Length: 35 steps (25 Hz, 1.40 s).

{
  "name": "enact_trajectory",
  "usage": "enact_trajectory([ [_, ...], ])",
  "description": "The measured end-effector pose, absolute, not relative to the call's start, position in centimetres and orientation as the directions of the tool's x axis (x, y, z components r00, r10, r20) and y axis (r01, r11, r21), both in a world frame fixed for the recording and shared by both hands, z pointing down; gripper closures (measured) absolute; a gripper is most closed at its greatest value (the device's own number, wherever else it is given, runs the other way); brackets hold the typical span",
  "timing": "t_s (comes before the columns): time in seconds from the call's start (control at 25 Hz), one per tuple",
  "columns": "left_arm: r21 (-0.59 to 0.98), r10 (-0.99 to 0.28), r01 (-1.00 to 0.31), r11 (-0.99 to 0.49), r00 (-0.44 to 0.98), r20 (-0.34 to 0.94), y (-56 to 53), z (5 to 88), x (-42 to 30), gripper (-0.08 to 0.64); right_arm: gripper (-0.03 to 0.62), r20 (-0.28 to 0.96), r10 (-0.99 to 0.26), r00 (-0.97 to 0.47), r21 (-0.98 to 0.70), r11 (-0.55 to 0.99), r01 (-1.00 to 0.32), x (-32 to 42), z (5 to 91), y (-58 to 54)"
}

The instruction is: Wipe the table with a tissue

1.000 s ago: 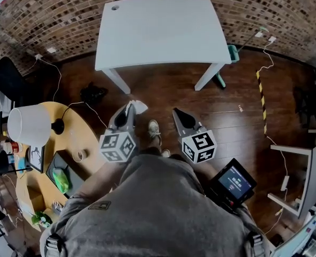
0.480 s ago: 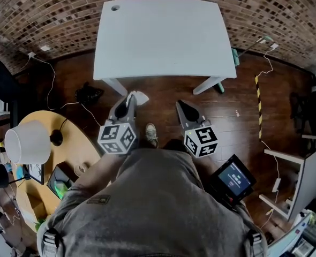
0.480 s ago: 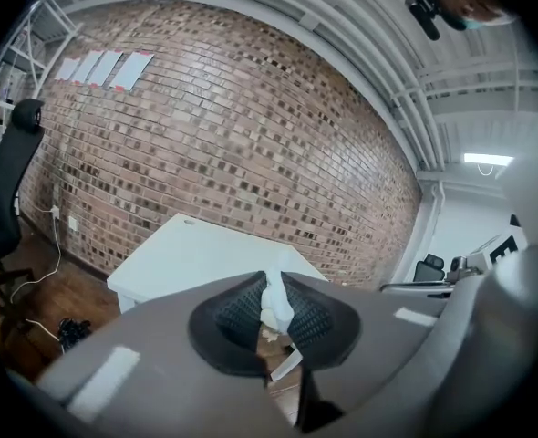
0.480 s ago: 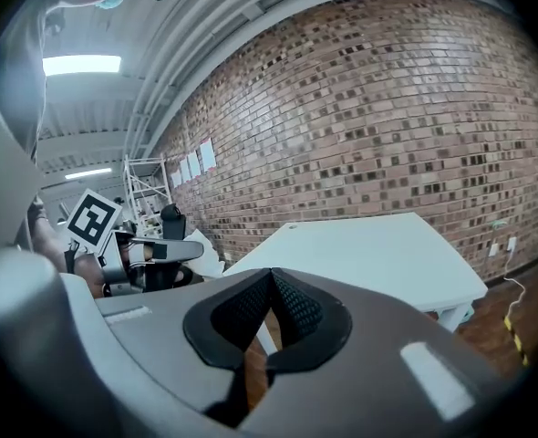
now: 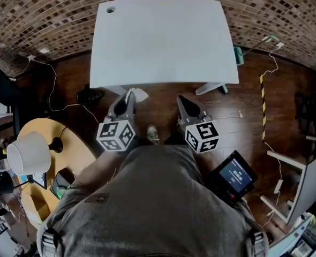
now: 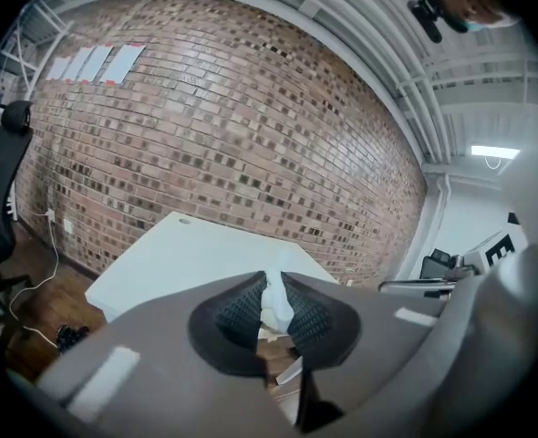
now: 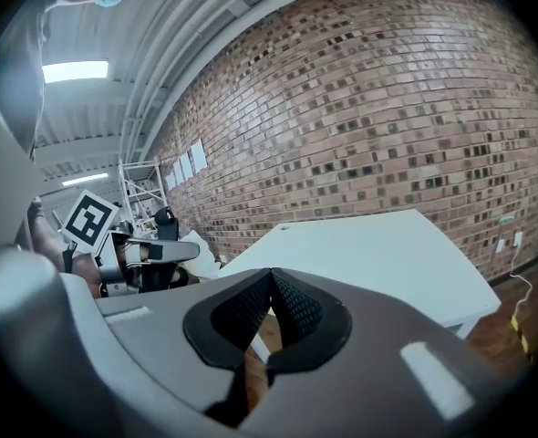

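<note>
Brick wall at the back, dark wood floor below. White table stands against the wall; its legs are mostly hidden under the top. The person's grey-clad torso fills the lower head view and covers both hands. Left gripper is at the table's near edge, over the floor, jaws pinched on a white tissue. A crumpled tuft sticks out past the tips; the rest is buried between the pads. Right gripper is alongside, just short of the table, jaws pressed together on nothing.
</note>
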<state>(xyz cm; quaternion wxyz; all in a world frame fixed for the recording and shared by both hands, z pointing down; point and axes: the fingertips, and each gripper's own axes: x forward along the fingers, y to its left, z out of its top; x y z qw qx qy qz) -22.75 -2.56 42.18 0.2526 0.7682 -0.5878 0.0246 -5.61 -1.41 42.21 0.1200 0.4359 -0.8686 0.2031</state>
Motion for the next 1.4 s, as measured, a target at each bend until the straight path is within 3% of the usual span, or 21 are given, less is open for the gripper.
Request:
enact_trajectory([
  [0.76, 0.278, -0.888, -0.960, -0.019, 0.144, 0.436, -11.0, 44.7, -14.6, 0.532, 0.580, 0.424, -0.571, -0.703, -0.305, 0.641, -0.705, 3.6, 45.3, -12.4],
  [1.4, 0.189, -0.794, -0.979, -0.070, 0.169, 0.584, -14.6, 55.0, -14.5, 0.532, 0.580, 0.533, -0.529, -0.661, -0.349, 0.574, -0.741, 4.4, 50.4, -14.8],
])
